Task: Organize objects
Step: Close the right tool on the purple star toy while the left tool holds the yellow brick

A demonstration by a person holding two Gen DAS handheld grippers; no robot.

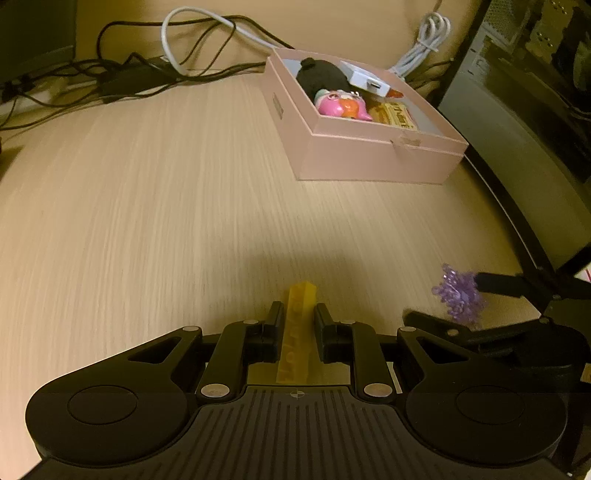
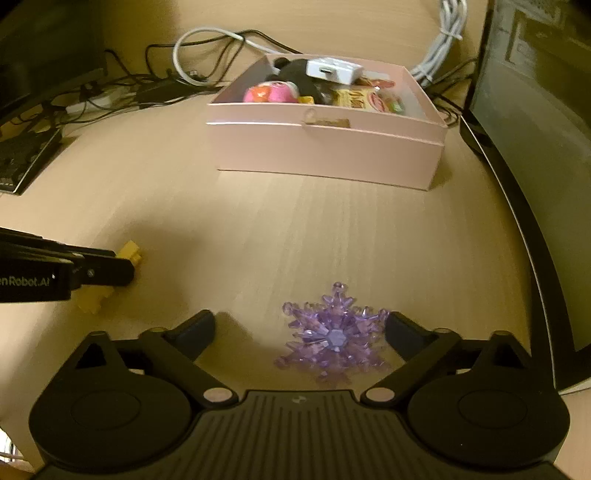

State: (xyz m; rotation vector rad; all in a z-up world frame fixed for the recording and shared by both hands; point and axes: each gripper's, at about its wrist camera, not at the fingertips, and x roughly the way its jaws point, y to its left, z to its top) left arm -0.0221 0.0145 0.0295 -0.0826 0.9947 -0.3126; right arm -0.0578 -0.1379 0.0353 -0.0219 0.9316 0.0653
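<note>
**Two grippers low over the desk, one closed on a yellow block**

Two tools share the wooden desk [image 1: 147, 206]. In the left wrist view, the left gripper [image 1: 298, 314] fills the bottom of the frame, its jaws pressed against both sides of a long yellow block [image 1: 297, 332] that runs lengthwise between them and sticks out past the tips at lower centre. In the right wrist view the same block [image 2: 129, 254] shows at the left edge, pinched by the black fingers entering from the left.

The right gripper [image 2: 299, 328] sits at the bottom of its own view with its jaws spread wide. A purple snowflake ornament [image 2: 334, 338] lies flat on the desk between them, closer to the right-hand finger, whose tip is just beside or touching one of its points; the left-hand finger is clear of it. In the left wrist view the ornament [image 1: 460, 295] appears at the lower right.

A pink box [image 1: 373, 155] stands open in the upper right of the left view and in the upper centre of the right view [image 2: 325, 147]. Inside it are a pink toy [image 1: 338, 105], a black plush item [image 1: 321, 75], a white adapter [image 1: 364, 79] and a yellow packet [image 1: 397, 114].

Behind the box, across the top of both frames, black cables [image 1: 122, 74] and a white cable [image 1: 192, 26] lie tangled. A dark monitor [image 1: 535, 110] stands along the right edge.
</note>
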